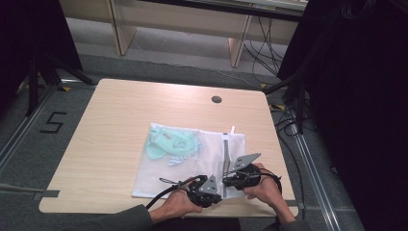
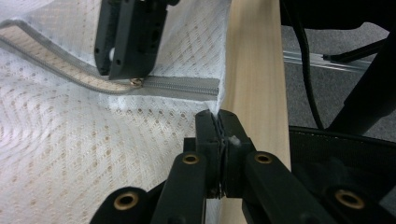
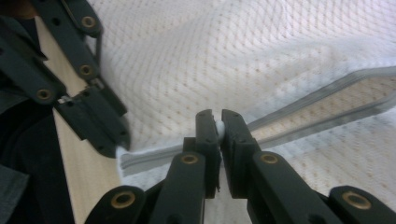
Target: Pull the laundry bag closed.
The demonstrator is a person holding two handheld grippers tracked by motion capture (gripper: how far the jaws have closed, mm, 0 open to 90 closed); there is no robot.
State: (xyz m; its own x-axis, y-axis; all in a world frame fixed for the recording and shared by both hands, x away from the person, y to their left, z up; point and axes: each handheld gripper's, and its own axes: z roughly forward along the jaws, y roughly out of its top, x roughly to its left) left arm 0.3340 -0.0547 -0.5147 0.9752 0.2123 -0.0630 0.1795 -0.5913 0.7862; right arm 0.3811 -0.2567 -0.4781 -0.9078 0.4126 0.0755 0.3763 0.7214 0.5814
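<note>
High view: white mesh laundry bag [image 1: 192, 163] flat at near table [image 1: 120, 110] edge, mint garment [image 1: 171, 143] inside. Left gripper [image 2: 218, 123] pinches bag corner, anchoring fabric. Right gripper [image 3: 218, 125] pressed on zipper pull [image 3: 220, 127], likely to slide zipper [image 2: 182, 86].

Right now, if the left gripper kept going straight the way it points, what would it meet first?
Probably the zipper of the mesh bag, just ahead of the left gripper, which is shut on the bag's edge. The right gripper sits at the zipper slightly to one side; depth is hard to judge.
</note>
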